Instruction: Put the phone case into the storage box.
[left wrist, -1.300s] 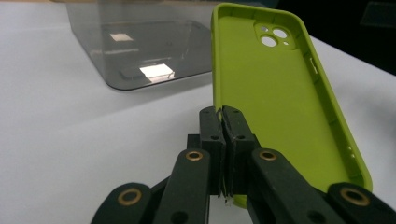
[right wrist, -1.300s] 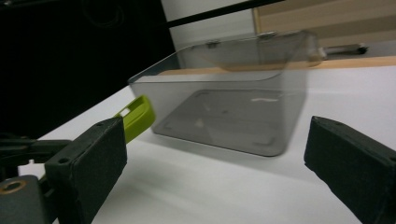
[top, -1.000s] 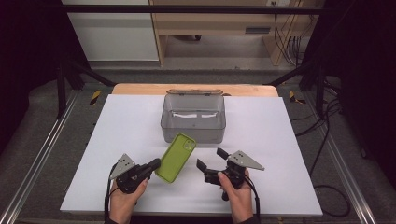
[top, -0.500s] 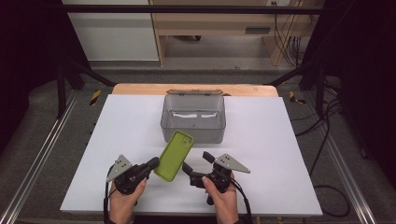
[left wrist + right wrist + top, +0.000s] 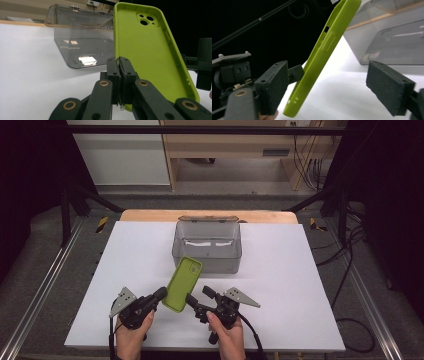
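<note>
While the white table (image 5: 300, 285) sits in a dark room, the left gripper (image 5: 159, 295) clamps a lime phone case (image 5: 184, 283); the right gripper (image 5: 200, 301), jaws apart, has just been closing around its edge.

Left tongs (image 5: 161, 294) clamped tight; right tongs (image 5: 199, 301) gaping, jaws just been closing.

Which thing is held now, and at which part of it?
The left gripper holds the green phone case by its lower side edge. The right gripper is open around the case, not pressing it.
</note>
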Motion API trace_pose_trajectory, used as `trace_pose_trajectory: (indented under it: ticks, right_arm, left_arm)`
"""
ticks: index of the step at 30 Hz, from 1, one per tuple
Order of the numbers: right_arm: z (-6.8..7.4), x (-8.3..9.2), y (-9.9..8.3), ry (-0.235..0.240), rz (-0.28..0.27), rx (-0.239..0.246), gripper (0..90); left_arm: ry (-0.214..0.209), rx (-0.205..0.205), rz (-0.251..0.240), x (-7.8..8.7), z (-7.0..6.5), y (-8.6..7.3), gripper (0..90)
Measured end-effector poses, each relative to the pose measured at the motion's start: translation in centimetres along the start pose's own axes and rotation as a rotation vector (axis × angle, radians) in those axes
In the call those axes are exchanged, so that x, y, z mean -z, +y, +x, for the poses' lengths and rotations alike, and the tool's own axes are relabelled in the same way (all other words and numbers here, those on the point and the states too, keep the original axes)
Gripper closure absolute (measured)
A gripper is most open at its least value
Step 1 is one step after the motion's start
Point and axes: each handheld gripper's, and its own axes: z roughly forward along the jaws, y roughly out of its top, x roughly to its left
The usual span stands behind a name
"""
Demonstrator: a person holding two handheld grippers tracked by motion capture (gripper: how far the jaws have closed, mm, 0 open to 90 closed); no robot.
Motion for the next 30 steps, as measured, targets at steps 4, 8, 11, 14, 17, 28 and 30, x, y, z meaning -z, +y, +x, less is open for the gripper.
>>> trace_pose_trajectory:
  ticks: [4, 8, 11, 14, 17, 28, 30]
  right_arm:
    - [0.2, -0.2, -0.3, 0.020, 0.000, -0.043, 25.6]
    - [0.4, -0.6, -0.7, 0.048, 0.000, -0.086, 32.2]
    - [0.5, -0.9, -0.9, 0.055, -0.003, -0.111, 36.8]
    - [0.6, -1.1, -1.0, 0.059, -0.015, -0.127, 41.1]
    - [0.6, -1.3, -1.0, 0.075, -0.037, -0.144, 45.2]
    - [0.4, -2.0, -1.0, 0.069, -0.086, -0.174, 58.6]
    - [0.4, -2.0, -0.9, 0.069, -0.089, -0.179, 59.8]
  left_arm:
    - [0.031, -0.004, -0.001, 0.0, -0.3, -0.2, 88.3]
    - [0.048, -0.005, -0.017, 0.1, -0.6, -0.2, 88.3]
    - [0.063, -0.010, -0.029, 0.2, -0.7, -0.2, 88.3]
    - [0.081, -0.005, -0.032, 0.2, -0.8, -0.3, 88.3]
    - [0.105, 0.002, -0.032, 0.3, -0.9, -0.5, 88.3]
    - [0.103, 0.009, -0.054, 0.2, -1.5, -0.6, 88.2]
    - [0.096, 0.005, -0.052, 0.1, -1.6, -0.7, 88.2]
